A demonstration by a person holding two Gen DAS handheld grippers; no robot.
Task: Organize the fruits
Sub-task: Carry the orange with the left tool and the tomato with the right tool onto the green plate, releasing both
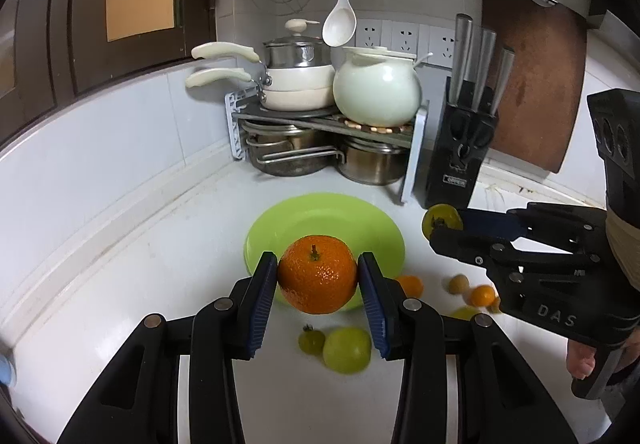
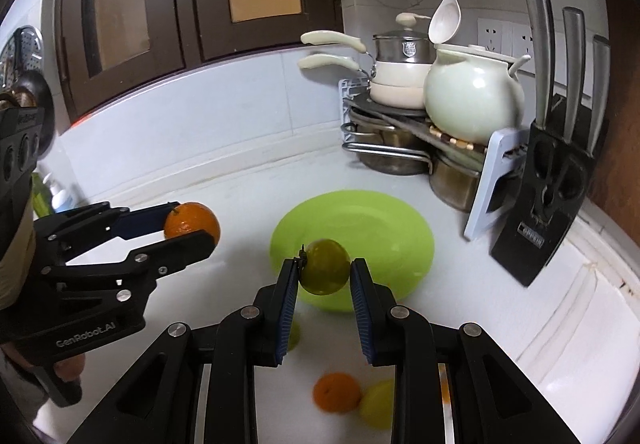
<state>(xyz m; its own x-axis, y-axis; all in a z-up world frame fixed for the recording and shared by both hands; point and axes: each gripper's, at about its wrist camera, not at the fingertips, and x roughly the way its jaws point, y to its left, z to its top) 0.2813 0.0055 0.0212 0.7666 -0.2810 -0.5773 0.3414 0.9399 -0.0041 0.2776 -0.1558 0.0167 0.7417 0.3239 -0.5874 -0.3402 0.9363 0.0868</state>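
My left gripper point(image 1: 317, 276) is shut on an orange mandarin point(image 1: 317, 274) and holds it above the near edge of the bare green plate point(image 1: 320, 218). My right gripper point(image 2: 324, 272) is shut on a small green fruit point(image 2: 325, 272) above the plate's point(image 2: 360, 216) near rim. In the left wrist view the right gripper point(image 1: 438, 228) holds that green fruit point(image 1: 442, 218) to the right of the plate. In the right wrist view the left gripper point(image 2: 194, 228) holds the mandarin point(image 2: 192, 224) at the left.
Loose fruits lie on the white counter: a green fruit point(image 1: 347, 348), a small green one point(image 1: 311, 340), small orange ones point(image 1: 410, 286) point(image 1: 482, 295), an orange point(image 2: 337, 392). A pot rack point(image 1: 320, 132), a white jar point(image 1: 378, 90), a knife block point(image 1: 460, 148) and a cutting board point(image 1: 532, 76) stand behind.
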